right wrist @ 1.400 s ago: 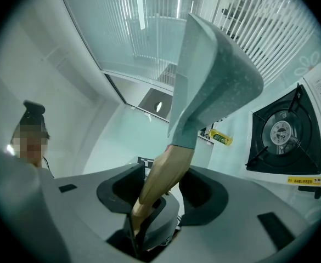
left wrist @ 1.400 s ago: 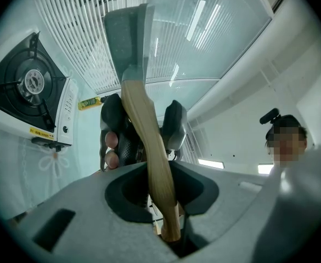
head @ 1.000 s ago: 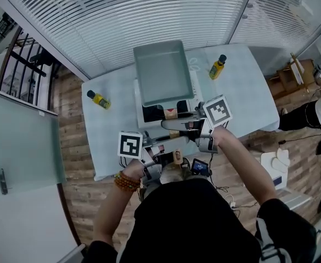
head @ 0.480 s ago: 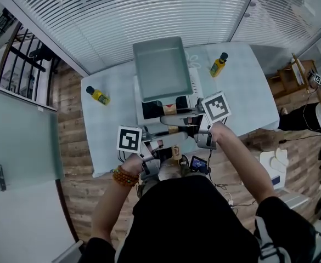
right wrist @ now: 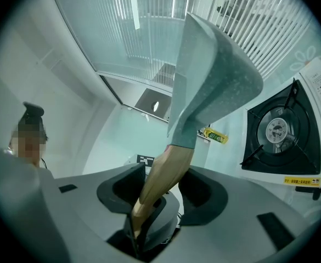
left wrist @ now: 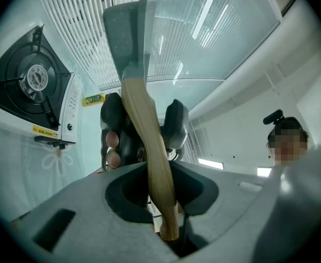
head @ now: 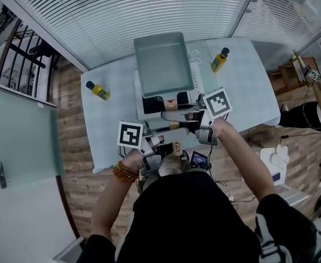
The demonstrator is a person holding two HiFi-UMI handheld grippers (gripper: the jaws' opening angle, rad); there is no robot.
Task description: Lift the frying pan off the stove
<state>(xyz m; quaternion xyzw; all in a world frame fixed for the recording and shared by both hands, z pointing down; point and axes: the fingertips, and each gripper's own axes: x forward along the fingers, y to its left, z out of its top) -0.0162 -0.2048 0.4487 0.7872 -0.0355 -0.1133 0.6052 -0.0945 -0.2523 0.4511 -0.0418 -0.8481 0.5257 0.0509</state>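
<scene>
Pale blue tabletop (head: 248,86) fills the middle of the head view. On it stands a white gas stove with a black burner top (head: 150,106), and two small yellow bottles (head: 99,90) (head: 219,60) stand well apart on either side. We hold the grey square frying pan (head: 163,64) above the stove. Both gripper views show the burner bare beside the pan, so we judge it clear of the grate.

Our left gripper (left wrist: 157,182) is clamped on the pan's light wooden handle (left wrist: 144,141) near its end. Our right gripper (right wrist: 160,193) is clamped on the same handle, nearer the pan body.

To do this step well, we should treat the pan as a long lever, since its weight sits far out from both grips. We should press firmly with both pairs of jaws and raise the two hands together at one pace. That way the handle does not roll between the pads and the pan does not dip toward the stove's supports.
</scene>
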